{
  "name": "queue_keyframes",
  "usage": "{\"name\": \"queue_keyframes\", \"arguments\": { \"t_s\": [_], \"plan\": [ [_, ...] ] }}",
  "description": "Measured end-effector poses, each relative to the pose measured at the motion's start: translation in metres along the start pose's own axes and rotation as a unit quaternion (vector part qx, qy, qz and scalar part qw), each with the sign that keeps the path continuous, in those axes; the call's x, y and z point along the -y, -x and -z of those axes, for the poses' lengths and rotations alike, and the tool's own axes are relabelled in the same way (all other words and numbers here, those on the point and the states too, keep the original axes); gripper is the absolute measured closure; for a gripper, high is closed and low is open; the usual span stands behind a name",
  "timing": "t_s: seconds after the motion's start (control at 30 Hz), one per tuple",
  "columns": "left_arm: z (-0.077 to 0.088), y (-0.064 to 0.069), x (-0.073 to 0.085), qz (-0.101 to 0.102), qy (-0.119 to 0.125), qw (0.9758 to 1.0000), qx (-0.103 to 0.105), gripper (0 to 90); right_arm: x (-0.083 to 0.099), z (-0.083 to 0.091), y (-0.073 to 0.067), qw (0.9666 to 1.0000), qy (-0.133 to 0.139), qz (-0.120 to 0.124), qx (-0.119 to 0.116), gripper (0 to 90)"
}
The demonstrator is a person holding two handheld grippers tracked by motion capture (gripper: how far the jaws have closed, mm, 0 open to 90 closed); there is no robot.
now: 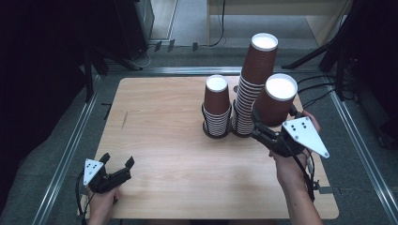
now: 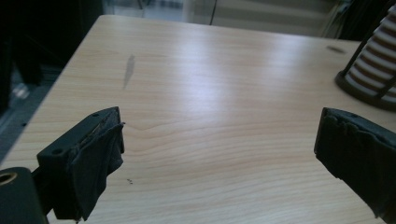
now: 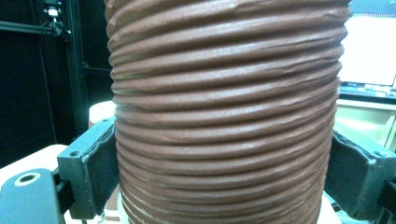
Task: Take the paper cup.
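Observation:
Two stacks of ribbed brown paper cups stand in black wire holders at the table's back middle: a short stack point(image 1: 217, 108) and a taller stack point(image 1: 253, 84) on its right. A single brown cup point(image 1: 277, 99) is held in the air just right of the taller stack, with my right gripper point(image 1: 274, 117) shut on its lower body. In the right gripper view the cup's ribbed wall point(image 3: 224, 93) sits between both pads point(image 3: 95, 158). My left gripper point(image 1: 117, 159) rests low at the table's front left corner, open and holding nothing point(image 2: 219, 130). A holder's base point(image 2: 373, 70) shows far off.
The wooden table point(image 1: 164, 122) has bare room across its left and front. Metal rails point(image 1: 70, 145) run along both sides. Black stand legs and cables point(image 1: 324, 89) lie behind and to the right. A dark scuff mark point(image 2: 128, 70) is on the tabletop.

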State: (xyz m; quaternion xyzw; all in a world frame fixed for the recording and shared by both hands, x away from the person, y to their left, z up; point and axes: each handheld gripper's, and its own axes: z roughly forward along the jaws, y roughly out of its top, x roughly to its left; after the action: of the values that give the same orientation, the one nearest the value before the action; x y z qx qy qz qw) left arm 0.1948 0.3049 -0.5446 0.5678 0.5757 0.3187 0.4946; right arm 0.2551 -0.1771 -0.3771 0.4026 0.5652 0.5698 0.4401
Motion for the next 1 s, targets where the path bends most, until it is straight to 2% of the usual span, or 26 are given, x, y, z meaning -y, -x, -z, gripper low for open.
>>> {"name": "queue_keyframes", "arguments": {
  "t_s": [0.1,0.13,0.23,0.4,0.57,0.63,0.7,0.8,0.83,0.93,1.0],
  "plan": [
    [-0.002,0.006,-0.003,-0.006,0.003,1.0000,0.002,1.9,0.013,0.001,0.001,0.9999,-0.012,-0.007,0.002,10.8],
    [-0.003,0.010,-0.004,-0.010,0.001,0.9999,0.005,1.9,0.016,0.002,0.001,0.9999,-0.012,-0.007,0.003,10.8],
    [-0.005,0.019,-0.006,-0.004,0.005,0.9999,0.016,1.9,0.026,0.004,0.002,0.9999,-0.015,-0.001,0.003,10.8],
    [-0.009,0.039,-0.015,-0.012,0.008,0.9994,0.032,1.9,0.040,0.006,0.003,0.9997,-0.022,0.000,0.006,10.8],
    [-0.019,0.061,-0.026,-0.010,0.010,0.9984,0.054,1.9,0.056,0.006,-0.002,0.9992,-0.033,0.019,0.011,10.6],
    [-0.022,0.069,-0.030,-0.014,0.011,0.9977,0.066,1.9,0.063,0.005,-0.005,0.9986,-0.039,0.032,0.012,10.6],
    [-0.024,0.077,-0.033,-0.017,0.014,0.9969,0.076,1.9,0.070,0.005,-0.007,0.9983,-0.045,0.035,0.009,10.5],
    [-0.025,0.088,-0.032,-0.028,0.012,0.9955,0.090,1.9,0.081,0.005,-0.012,0.9983,-0.055,0.021,0.003,10.5],
    [-0.026,0.091,-0.032,-0.032,0.009,0.9950,0.094,1.9,0.084,0.004,-0.014,0.9979,-0.061,0.022,-0.001,10.4],
    [-0.027,0.101,-0.033,-0.043,0.004,0.9934,0.106,1.9,0.092,0.004,-0.025,0.9964,-0.071,0.046,-0.011,10.3],
    [-0.028,0.107,-0.033,-0.045,0.002,0.9922,0.116,1.9,0.096,0.003,-0.030,0.9957,-0.075,0.052,-0.013,10.3]
  ]
}}
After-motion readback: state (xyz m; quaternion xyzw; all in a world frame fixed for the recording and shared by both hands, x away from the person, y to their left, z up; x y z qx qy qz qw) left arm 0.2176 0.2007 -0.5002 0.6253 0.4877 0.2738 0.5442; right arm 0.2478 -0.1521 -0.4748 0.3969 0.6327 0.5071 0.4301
